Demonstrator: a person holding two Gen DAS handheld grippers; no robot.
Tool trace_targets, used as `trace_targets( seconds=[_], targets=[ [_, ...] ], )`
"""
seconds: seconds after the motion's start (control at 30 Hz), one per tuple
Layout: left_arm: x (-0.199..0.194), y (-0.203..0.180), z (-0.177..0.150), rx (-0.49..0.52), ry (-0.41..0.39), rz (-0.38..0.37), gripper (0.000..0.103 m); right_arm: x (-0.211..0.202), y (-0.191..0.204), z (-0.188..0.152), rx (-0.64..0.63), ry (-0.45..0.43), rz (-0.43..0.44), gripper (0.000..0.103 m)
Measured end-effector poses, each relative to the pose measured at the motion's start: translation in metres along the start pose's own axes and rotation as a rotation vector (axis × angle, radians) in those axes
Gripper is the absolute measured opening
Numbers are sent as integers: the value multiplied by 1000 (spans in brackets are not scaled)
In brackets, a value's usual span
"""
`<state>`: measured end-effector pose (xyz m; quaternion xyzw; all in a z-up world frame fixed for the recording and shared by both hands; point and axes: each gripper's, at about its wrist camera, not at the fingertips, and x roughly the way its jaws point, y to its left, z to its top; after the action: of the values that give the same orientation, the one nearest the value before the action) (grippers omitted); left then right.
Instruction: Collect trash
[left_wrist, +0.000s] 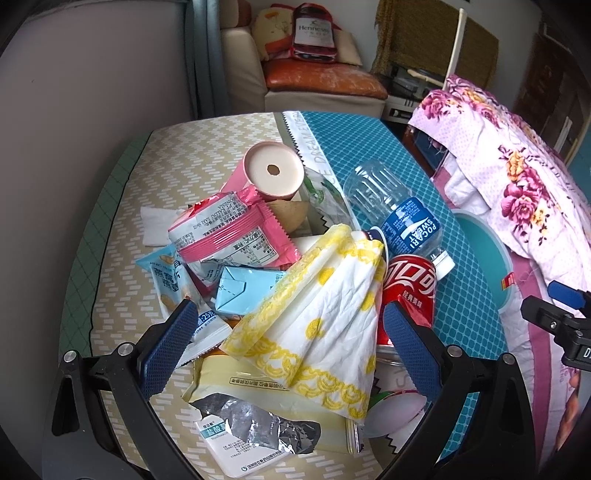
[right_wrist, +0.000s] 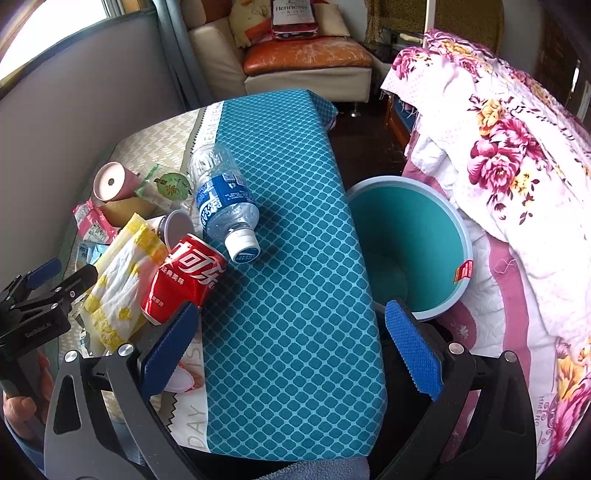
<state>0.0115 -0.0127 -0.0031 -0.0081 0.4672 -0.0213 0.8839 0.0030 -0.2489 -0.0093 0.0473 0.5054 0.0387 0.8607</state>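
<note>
Left wrist view: the left hand-held gripper (left_wrist: 290, 332) has its blue pads spread wide apart, holding nothing, on either side of a white napkin with yellow print (left_wrist: 321, 314) at the frame's centre. The napkin tops a heap of trash on the surface (left_wrist: 122, 206): a pink snack wrapper (left_wrist: 232, 232), a light blue carton (left_wrist: 243, 291), a red cola can (left_wrist: 410, 288) and a clear plastic bottle (left_wrist: 399, 214) at right of centre, a pink cup (left_wrist: 273, 170) above, and a medicine box (left_wrist: 236, 443) at the bottom.

Right wrist view: the right hand-held gripper (right_wrist: 291, 350) is also spread open and empty, over the teal patterned cover (right_wrist: 295, 295). The trash heap lies at the left, with the can (right_wrist: 184, 280) and bottle (right_wrist: 221, 199) nearest. A teal bin (right_wrist: 413, 240) stands right of centre beside a floral blanket (right_wrist: 498, 147). The left hand-held gripper appears at the lower left edge.
</note>
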Motion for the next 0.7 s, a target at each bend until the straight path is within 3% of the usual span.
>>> trace_targets(
  seconds=[0.3, 0.4, 0.5, 0.7],
  targets=[
    [1, -17, 2, 54, 13, -6, 100, 8, -20, -1, 62, 32, 45, 97],
    [2, -30, 7, 107, 35, -43, 100, 10, -29, -2, 92, 37, 78, 97],
    [5, -42, 11, 158, 54, -93, 98, 11, -38, -3, 103, 34, 57, 97],
    [21, -84, 12, 310, 146, -183, 66, 13, -58, -6, 144, 28, 34, 97]
  ],
)
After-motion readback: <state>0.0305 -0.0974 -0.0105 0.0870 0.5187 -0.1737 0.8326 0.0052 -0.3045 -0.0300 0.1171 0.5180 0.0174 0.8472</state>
